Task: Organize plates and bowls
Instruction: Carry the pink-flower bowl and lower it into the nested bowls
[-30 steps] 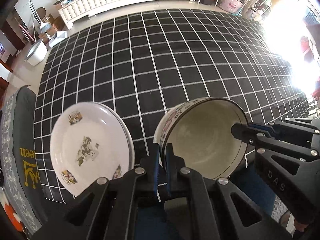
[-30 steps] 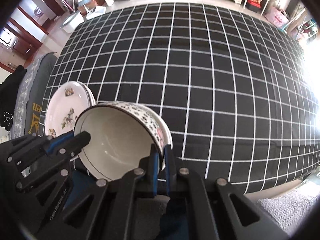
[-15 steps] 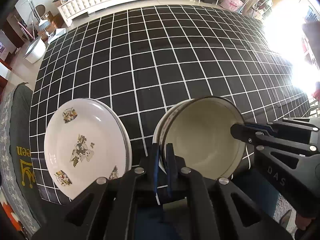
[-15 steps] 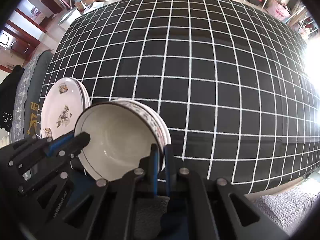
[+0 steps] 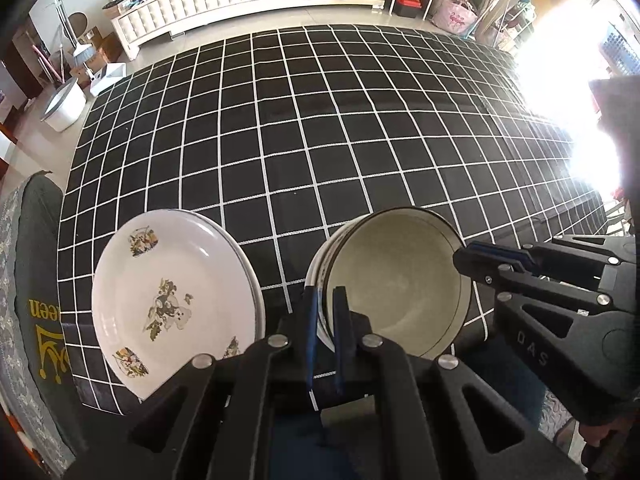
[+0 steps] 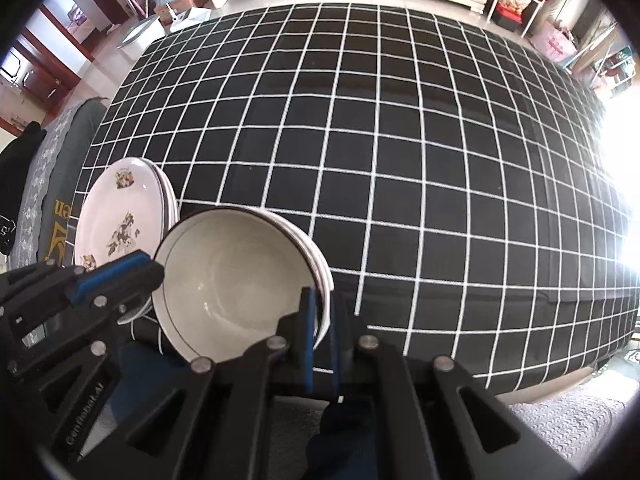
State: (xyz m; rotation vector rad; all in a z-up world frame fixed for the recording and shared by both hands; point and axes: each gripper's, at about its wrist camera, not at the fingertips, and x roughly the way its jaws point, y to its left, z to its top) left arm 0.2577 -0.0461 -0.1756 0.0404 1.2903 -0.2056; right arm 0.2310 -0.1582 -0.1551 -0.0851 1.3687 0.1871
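Pinching bowl (image 5: 394, 292) rim, left hand-held gripper (image 5: 323, 314), right hand-held gripper (image 6: 320, 320) opposite

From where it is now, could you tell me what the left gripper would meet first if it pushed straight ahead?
The left gripper is already clamped on the bowl rim, so it would just push that bowl; beyond it lies only the checked tablecloth, though depth is hard to judge.

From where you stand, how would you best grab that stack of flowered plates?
Pinch the plates at the near rim, coming from the table's front edge. They are wide, shallow and flat, so only the thin overhanging rim fits between two fingers. Both grippers, left and right, are shut on the bowls, so one must let go first.
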